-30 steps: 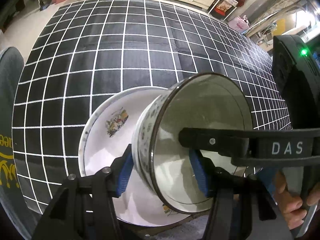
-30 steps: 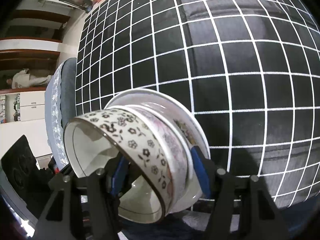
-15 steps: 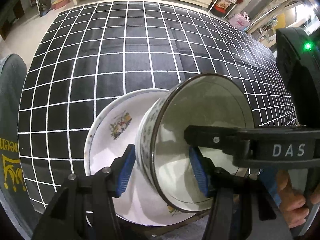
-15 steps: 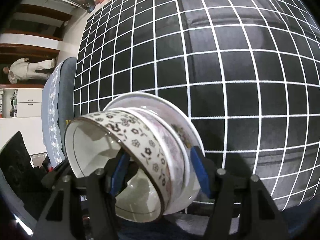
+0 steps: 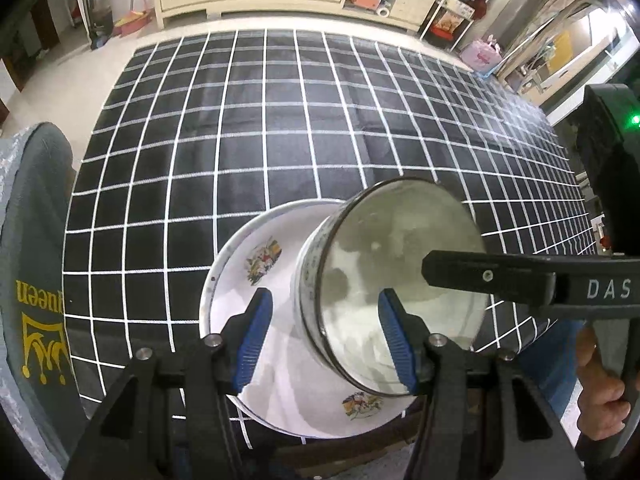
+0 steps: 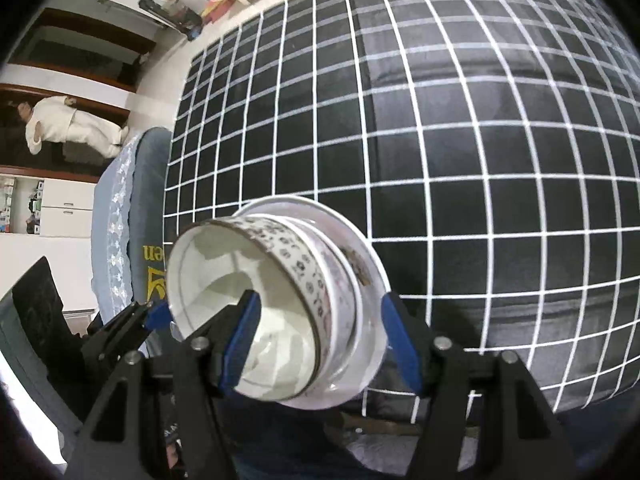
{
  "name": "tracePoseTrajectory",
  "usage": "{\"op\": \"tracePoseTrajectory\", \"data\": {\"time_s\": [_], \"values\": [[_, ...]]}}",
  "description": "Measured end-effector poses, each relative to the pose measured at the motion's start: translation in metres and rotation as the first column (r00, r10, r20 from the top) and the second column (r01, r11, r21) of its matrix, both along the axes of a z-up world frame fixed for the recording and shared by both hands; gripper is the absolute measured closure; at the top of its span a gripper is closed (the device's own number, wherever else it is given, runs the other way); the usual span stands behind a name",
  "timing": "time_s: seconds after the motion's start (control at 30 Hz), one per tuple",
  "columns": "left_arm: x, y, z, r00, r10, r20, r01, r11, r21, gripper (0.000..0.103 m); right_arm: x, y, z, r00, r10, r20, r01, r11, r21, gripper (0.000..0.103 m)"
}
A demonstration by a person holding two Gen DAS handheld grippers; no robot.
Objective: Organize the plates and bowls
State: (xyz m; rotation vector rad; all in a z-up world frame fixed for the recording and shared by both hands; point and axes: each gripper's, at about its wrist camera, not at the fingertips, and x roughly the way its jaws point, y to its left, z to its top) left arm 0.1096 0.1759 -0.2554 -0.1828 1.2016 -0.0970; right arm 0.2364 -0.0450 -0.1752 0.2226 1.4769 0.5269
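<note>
The floral-banded white enamel bowl [image 5: 384,300] on the white picture plate [image 5: 248,280] sits tilted between both half-open grippers, left gripper [image 5: 326,338] and right gripper [image 6: 320,344], each clamping the stack's rim.

**Occluded and Cropped Regions**

The bowl [image 5: 392,280] covers the right part of the plate [image 5: 256,320] behind it. The yellow lettering on the grey chair back [image 5: 32,300], left of the plate, is cut off by the frame edge. In the right wrist view, the bowl hides the plate's face; contact between the right tongs [image 6: 320,344] and the stack cannot be confirmed.
</note>
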Motion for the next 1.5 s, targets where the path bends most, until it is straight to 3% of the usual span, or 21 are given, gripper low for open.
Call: {"op": "tracePoseTrajectory", "data": {"time_s": [0.17, 0.4, 0.5, 0.67, 0.97, 1.17, 1.37, 1.5], "values": [[-0.013, -0.013, 0.027, 0.996, -0.026, 0.083, 0.024, 1.000, 0.017, 0.050, -0.014, -0.016, 0.023, 0.995, -0.016, 0.097, 0.017, 1.000, -0.017, 0.036], [-0.030, -0.033, 0.050, 0.989, -0.048, 0.139, 0.047, 0.999, 0.014, 0.050, -0.037, -0.046, 0.045, 0.979, -0.056, 0.195, 0.066, 0.997, -0.045, 0.036], [-0.038, -0.041, 0.059, 0.986, -0.045, 0.163, 0.038, 0.998, 0.048, 0.050, -0.046, -0.056, 0.051, 0.972, -0.062, 0.225, 0.077, 0.995, -0.060, 0.036], [-0.054, -0.049, 0.067, 0.984, -0.046, 0.174, 0.043, 0.999, 0.020, 0.050, -0.062, -0.066, 0.054, 0.967, -0.066, 0.248, 0.085, 0.994, -0.067, 0.036], [-0.081, -0.078, 0.067, 0.972, -0.083, 0.221, 0.070, 0.995, 0.066, 0.050, -0.094, -0.090, 0.061, 0.945, -0.062, 0.322, 0.104, 0.988, -0.115, 0.036], [-0.104, -0.098, 0.077, 0.952, -0.058, 0.300, 0.028, 0.994, 0.102, 0.050, -0.122, -0.104, 0.076, 0.892, -0.047, 0.450, 0.139, 0.975, -0.174, 0.036], [-0.126, -0.124, 0.090, 0.909, -0.104, 0.403, 0.038, 0.985, 0.169, 0.050, -0.148, -0.120, 0.085, 0.840, -0.044, 0.541, 0.173, 0.966, -0.190, 0.036], [-0.141, -0.132, 0.101, 0.880, -0.110, 0.463, 0.024, 0.982, 0.187, 0.050, -0.167, -0.133, 0.098, 0.788, -0.051, 0.614, 0.205, 0.961, -0.184, 0.033]]}}
